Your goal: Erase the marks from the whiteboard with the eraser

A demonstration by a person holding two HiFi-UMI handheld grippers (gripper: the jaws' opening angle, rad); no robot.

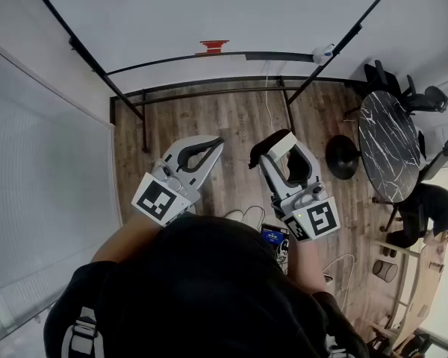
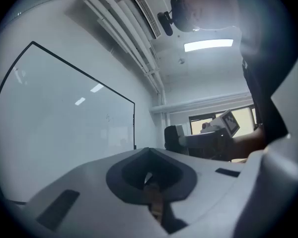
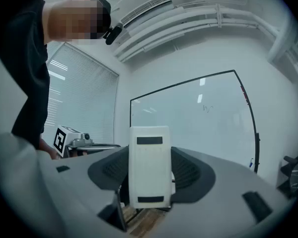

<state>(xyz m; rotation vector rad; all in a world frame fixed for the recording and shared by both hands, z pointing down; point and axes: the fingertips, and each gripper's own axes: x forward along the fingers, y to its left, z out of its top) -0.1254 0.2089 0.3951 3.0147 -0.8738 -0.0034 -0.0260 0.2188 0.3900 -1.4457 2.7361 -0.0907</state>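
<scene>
The whiteboard stands on a black-framed stand ahead of me. A small squiggle mark shows on the whiteboard in the right gripper view. It is faint on the whiteboard in the left gripper view. My right gripper is shut on the white eraser, which fills the space between the jaws as the eraser in its own view. My left gripper is shut with nothing held, well short of the board. The left gripper shows only floor past its tips.
A red object and a marker rest on the board's tray. A round black marble table with dark chairs stands at the right. A blinded window runs along the left. Cables lie on the wood floor.
</scene>
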